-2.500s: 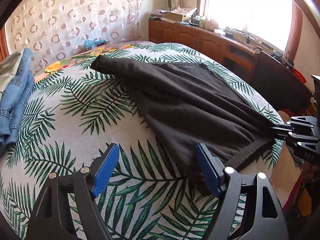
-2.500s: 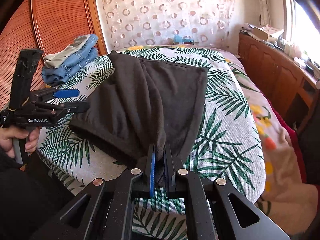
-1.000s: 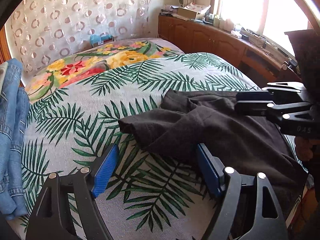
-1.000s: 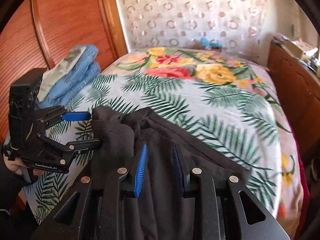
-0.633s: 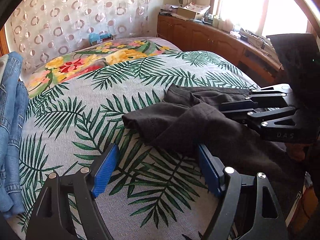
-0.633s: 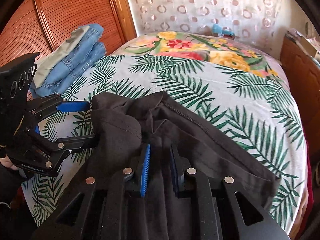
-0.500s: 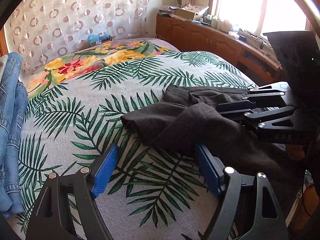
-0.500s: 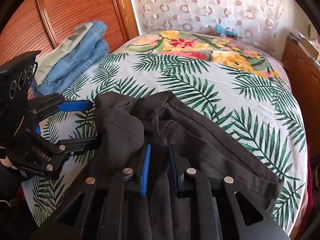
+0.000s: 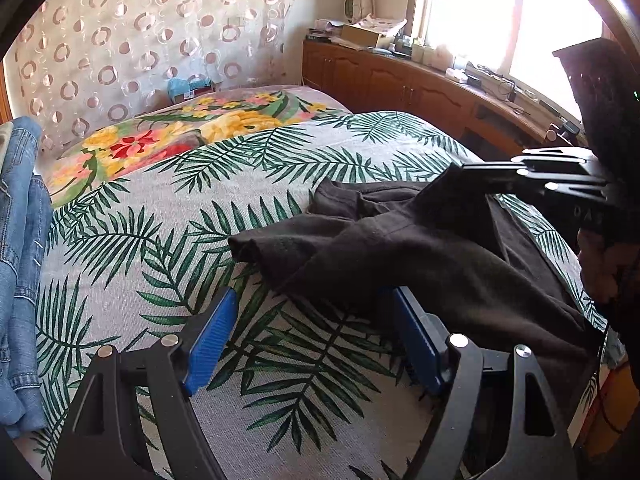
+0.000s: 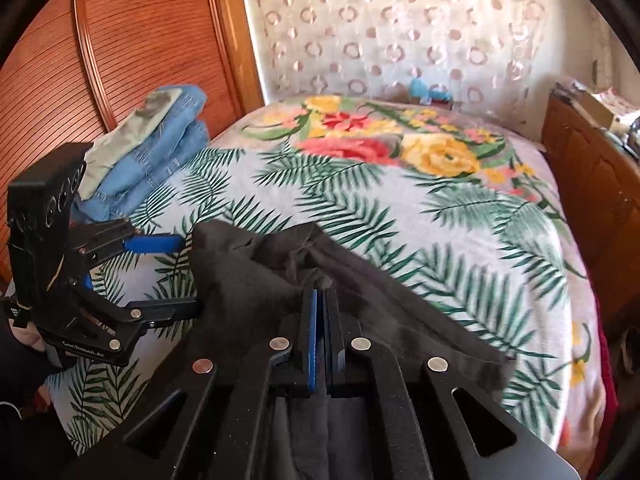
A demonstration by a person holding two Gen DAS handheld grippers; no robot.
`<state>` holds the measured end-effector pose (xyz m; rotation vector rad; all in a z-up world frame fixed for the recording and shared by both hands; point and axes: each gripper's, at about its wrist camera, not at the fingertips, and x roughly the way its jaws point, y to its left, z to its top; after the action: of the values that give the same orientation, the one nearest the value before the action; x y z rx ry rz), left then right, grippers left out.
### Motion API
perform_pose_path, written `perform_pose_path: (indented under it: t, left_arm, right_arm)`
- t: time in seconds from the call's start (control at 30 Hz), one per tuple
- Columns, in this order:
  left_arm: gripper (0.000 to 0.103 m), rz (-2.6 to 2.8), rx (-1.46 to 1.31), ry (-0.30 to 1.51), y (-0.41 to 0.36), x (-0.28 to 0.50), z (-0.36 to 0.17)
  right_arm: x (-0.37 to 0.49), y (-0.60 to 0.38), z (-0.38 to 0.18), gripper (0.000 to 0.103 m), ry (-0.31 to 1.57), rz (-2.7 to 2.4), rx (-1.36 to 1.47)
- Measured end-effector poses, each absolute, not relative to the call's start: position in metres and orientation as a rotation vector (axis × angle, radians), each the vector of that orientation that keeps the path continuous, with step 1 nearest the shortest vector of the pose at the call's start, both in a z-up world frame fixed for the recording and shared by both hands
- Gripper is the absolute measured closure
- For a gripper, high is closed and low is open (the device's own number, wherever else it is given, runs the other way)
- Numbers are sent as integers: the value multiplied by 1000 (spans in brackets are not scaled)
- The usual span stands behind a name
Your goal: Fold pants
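Dark grey pants [image 9: 420,248] lie bunched on the palm-leaf bedspread [image 9: 160,240]; one end points left. My left gripper [image 9: 312,320] stands open low over the bed. Its right blue pad [image 9: 416,344] sits against the near edge of the cloth, which drapes over it, and its left pad [image 9: 208,336] is over bare sheet. My right gripper [image 10: 320,300] is shut on a pinched ridge of the pants [image 10: 248,280]. In the left wrist view the right gripper [image 9: 472,172] comes in from the right and holds a fold raised. The left gripper [image 10: 184,276] shows at the cloth's left edge.
Folded blue jeans [image 10: 160,152] are stacked at the bed's left side against a wooden wardrobe [image 10: 120,40]. A wooden cabinet [image 9: 400,80] with clutter runs under the window on the right. A flowered blanket [image 10: 380,148] covers the far end. A person's hand [image 9: 604,268] grips the right tool.
The right gripper's jaws have closed on the pants fabric and lifted a fold. The spread pants are now bunched near the bed's front. The left gripper stays open in place.
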<state>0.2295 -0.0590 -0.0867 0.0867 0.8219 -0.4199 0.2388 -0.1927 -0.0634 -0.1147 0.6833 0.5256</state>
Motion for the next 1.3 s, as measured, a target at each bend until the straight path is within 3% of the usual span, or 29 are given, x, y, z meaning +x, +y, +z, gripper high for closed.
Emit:
perform_pose_path:
  t: [0.53, 1.3]
  left_arm:
    - [24, -435, 94, 807, -66, 225, -78]
    - [24, -451, 121, 829, -88, 220, -82]
  right_arm:
    - [211, -249, -39, 101, 590, 345, -102]
    - [237, -281, -61, 101, 673, 237, -75]
